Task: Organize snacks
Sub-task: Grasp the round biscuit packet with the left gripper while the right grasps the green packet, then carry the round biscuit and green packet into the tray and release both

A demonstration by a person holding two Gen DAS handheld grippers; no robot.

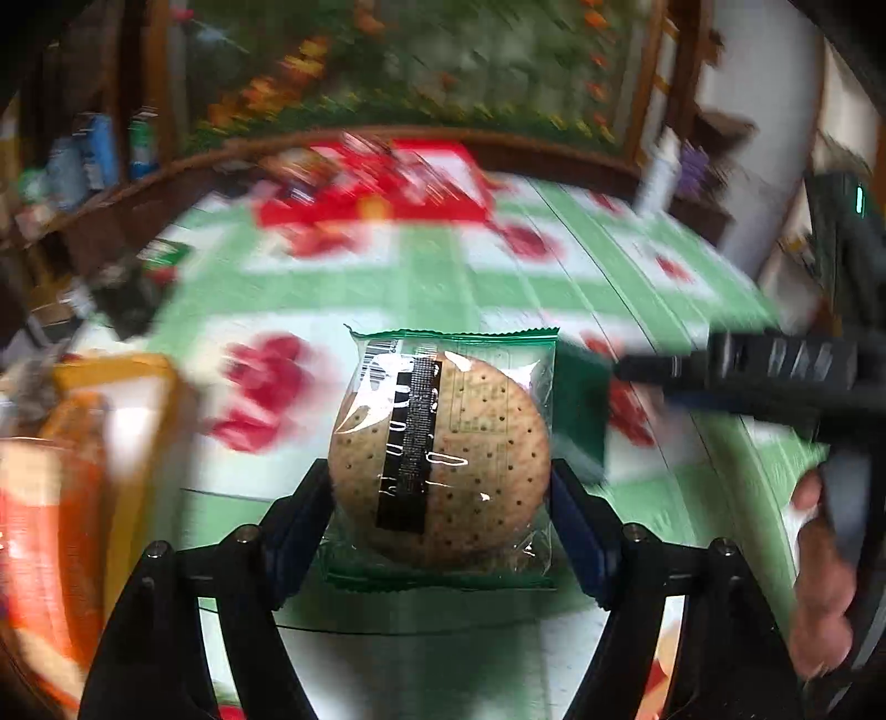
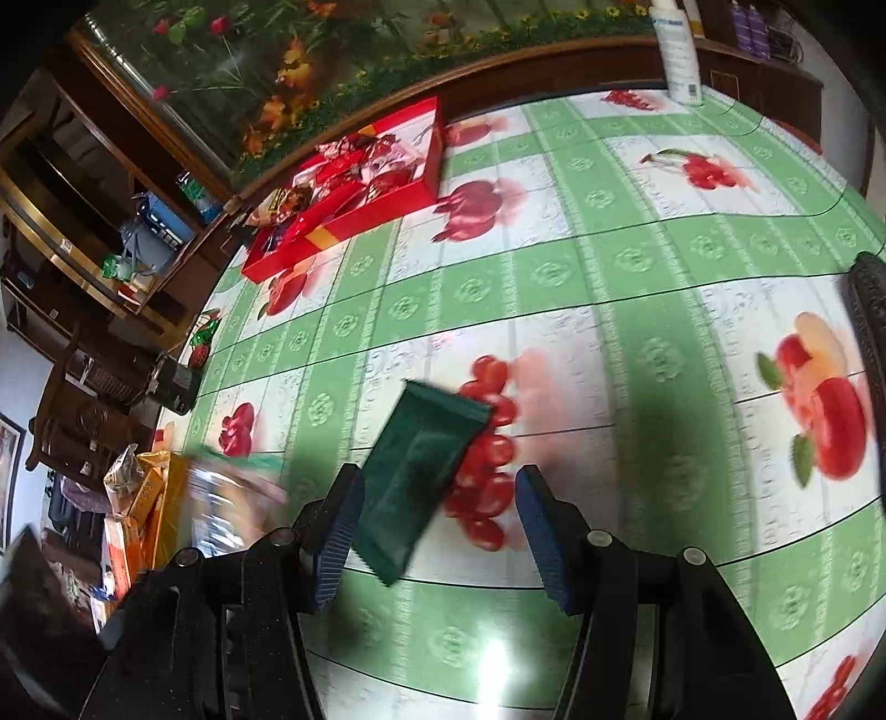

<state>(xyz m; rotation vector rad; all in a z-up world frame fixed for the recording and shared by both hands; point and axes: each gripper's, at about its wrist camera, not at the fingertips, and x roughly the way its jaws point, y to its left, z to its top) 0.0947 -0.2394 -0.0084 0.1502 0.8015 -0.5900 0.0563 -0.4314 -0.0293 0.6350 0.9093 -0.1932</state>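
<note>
Scene: table under a green-and-white tablecloth [image 2: 609, 266] printed with red fruit; left wrist view heavily motion-blurred around a sharp centre.
Left gripper [image 1: 441, 487]: clamped on a round cracker pack [image 1: 440, 443]; both blue pads press the cracker's sides, left and right.
Cracker pack: clear wrapper with green crimped ends, black label strip down the middle, held above the cloth, flat face toward the camera.
Right gripper [image 2: 440, 501]: jaws apart, nothing pinched between them; also seen in the left wrist view as a dark bar entering from the right.
Right hand [image 1: 819, 570]: person's fingers wrapped around the gripper handle at the right edge of the left wrist view.
Green packet [image 2: 423, 473]: dark green, flat, lies tilted on the cloth; lower part sits between the right jaws, close to the left pad [image 2: 338, 531]; contact with it cannot be told. Clear gap to the right pad.
Red box [image 2: 354, 183]: open, at the far side of the table by the wooden edge, filled with red-wrapped snacks; well apart from both grippers.
Yellow-orange packaging [image 2: 149, 498]: at the left table edge, near the left gripper; contents blurred.
White bottle [image 2: 678, 50]: upright at the far right corner.
Background: floral picture, dark wooden shelving to the left.
</note>
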